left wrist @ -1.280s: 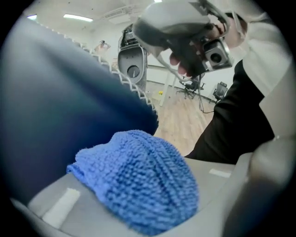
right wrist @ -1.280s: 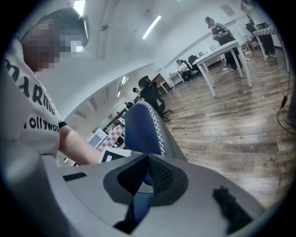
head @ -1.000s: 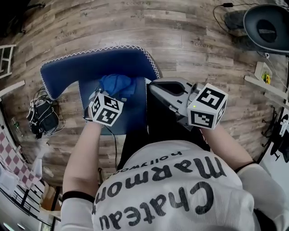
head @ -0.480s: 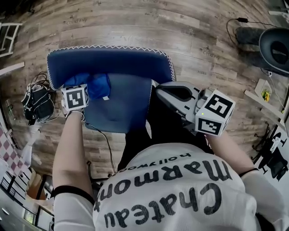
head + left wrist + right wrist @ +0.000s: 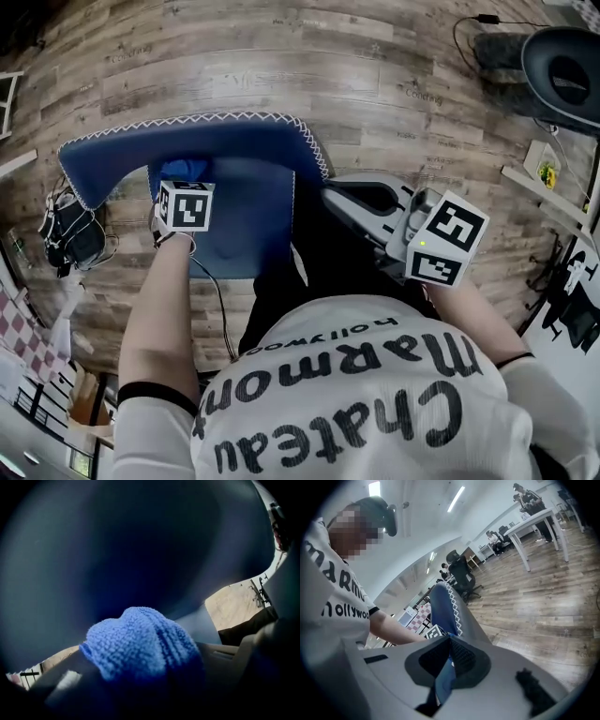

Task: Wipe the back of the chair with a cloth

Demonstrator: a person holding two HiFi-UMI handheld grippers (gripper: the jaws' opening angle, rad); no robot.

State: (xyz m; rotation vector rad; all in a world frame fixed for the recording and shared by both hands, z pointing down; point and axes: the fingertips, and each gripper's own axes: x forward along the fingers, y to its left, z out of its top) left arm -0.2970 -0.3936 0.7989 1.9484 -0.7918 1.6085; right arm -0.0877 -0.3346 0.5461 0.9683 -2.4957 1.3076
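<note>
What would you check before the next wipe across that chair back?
1. Cloth held in the left tongs: ok, it is bunched between them.
2. Cloth against the chair back: looks ok, the back fills the left gripper view right behind it.
3. Back free for a sweep: ok, nothing lies along it beside the cloth.
4. Right tongs steadying the chair: cannot tell. The tips sit at the back's stitched edge, but a grip is not clear.
5. Cable out of the way: ok, it hangs toward the person, off the back.
</note>
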